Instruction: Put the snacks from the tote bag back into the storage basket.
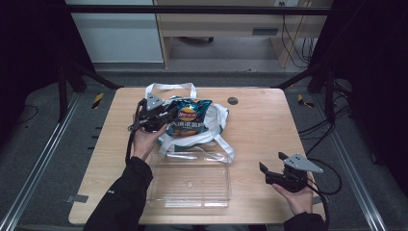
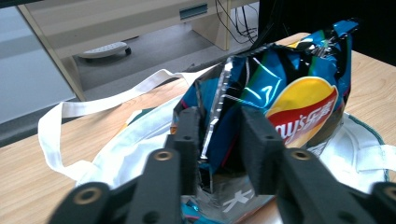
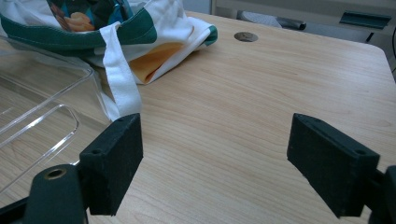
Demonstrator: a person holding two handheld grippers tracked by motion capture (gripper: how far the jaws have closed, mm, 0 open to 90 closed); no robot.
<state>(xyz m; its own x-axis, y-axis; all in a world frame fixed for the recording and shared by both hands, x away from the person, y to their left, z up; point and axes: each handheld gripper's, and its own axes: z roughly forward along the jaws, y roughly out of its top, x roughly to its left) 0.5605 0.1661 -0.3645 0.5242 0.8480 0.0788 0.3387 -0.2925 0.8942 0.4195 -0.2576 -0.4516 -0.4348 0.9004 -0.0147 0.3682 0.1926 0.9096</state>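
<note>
Chips (image 1: 190,120) are sitting on the tote (image 1: 211,126) in the high view, left gripper (image 1: 166,117) pinching the bag's edge; the clear bin (image 1: 190,180) is lying empty. Left gripper view: jaws are clamping the foil seam. Right gripper view: right gripper (image 3: 212,163) is hanging wide open over the table (image 3: 261,93).

- You work at a light wooden table (image 1: 260,120) with rounded corners.
- Beyond its far edge you see a pale wooden desk (image 1: 216,24) on grey floor (image 1: 226,62).
- Right of the desk, black cables (image 1: 293,43) hang.
- Metal rails (image 1: 33,168) flank the table.
</note>
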